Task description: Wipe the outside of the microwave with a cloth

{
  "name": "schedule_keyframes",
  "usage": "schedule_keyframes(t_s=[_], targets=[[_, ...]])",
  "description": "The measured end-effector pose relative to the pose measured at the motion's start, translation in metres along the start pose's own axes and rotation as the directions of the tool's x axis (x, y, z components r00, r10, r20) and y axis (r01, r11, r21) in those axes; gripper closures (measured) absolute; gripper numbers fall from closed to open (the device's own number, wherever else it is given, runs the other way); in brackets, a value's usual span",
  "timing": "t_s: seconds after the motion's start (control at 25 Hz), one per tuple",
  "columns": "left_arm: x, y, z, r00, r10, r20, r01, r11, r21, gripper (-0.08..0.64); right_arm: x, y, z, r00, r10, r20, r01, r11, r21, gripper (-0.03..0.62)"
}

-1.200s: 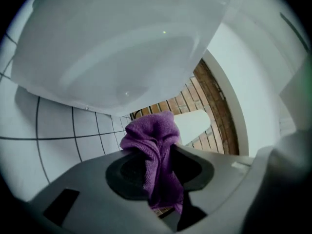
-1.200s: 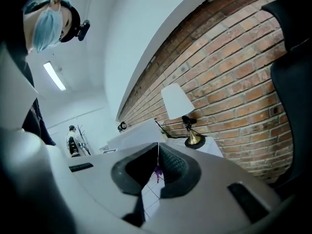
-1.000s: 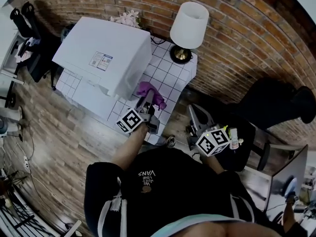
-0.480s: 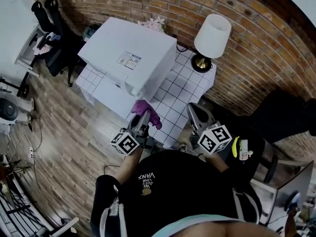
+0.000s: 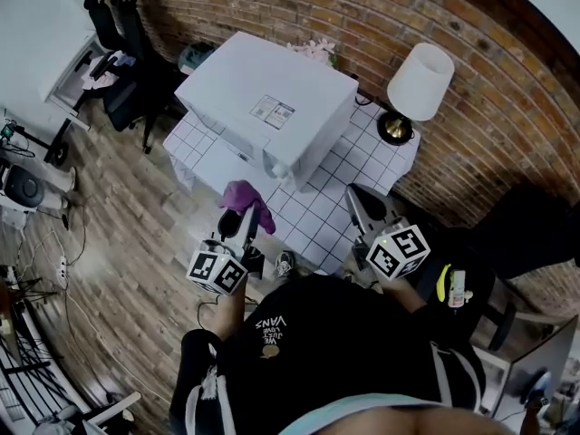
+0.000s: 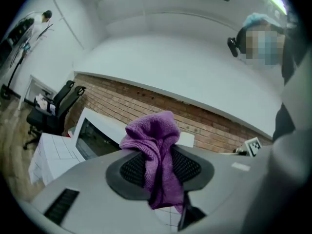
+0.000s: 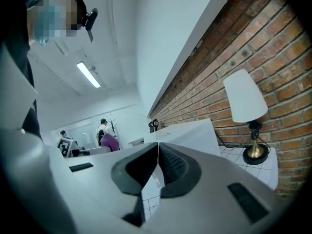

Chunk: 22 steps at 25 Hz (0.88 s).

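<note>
The white microwave (image 5: 267, 116) stands on a white tiled table (image 5: 331, 202) against the brick wall. My left gripper (image 5: 246, 220) is shut on a purple cloth (image 5: 242, 196), held off the table's front edge, in front of the microwave and apart from it. In the left gripper view the cloth (image 6: 157, 145) hangs bunched between the jaws of the left gripper (image 6: 158, 169), with the microwave's door window (image 6: 92, 136) beyond. My right gripper (image 5: 362, 208) hovers over the table's near right corner. Its jaws are shut on nothing in the right gripper view (image 7: 157, 167), beside the microwave (image 7: 187, 130).
A lamp with a white shade (image 5: 419, 82) stands on the table's right back corner. Pink flowers (image 5: 313, 49) lie behind the microwave. Black office chairs (image 5: 122, 80) stand on the wood floor at left. A dark seat with a bottle (image 5: 455, 286) is at my right.
My left gripper has carried the cloth back off the table by the microwave's corner and leftward, out in front of the microwave. The right gripper has come closer to the table's corner.
</note>
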<state>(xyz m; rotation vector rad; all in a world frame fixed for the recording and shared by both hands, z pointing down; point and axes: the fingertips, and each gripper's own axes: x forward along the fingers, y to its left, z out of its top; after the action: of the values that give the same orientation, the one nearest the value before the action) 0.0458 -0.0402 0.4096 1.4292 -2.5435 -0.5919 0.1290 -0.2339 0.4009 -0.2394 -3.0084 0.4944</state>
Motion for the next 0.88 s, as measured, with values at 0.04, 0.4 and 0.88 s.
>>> schedule_keyframes(t_s=[0.04,0.4,0.88], targets=[[-0.002,0.002,0.006,1.0,0.015,-0.004,-0.015,0.999,0.048,0.419,0.003,0.003,0.002,1.0,0.004,0.003,-0.004,1.0,-0.008,0.588],[-0.008,0.015,0.043,0.998,0.053,0.029,-0.058,0.976,0.21,0.419,0.022,0.016,0.002,1.0,-0.004,0.014,0.004,0.999,-0.036,0.589],[0.002,0.031,0.038,0.999,0.032,-0.001,-0.031,0.977,0.209,0.419,0.03,0.01,-0.007,0.995,-0.098,0.014,0.099,0.994,-0.049,0.589]])
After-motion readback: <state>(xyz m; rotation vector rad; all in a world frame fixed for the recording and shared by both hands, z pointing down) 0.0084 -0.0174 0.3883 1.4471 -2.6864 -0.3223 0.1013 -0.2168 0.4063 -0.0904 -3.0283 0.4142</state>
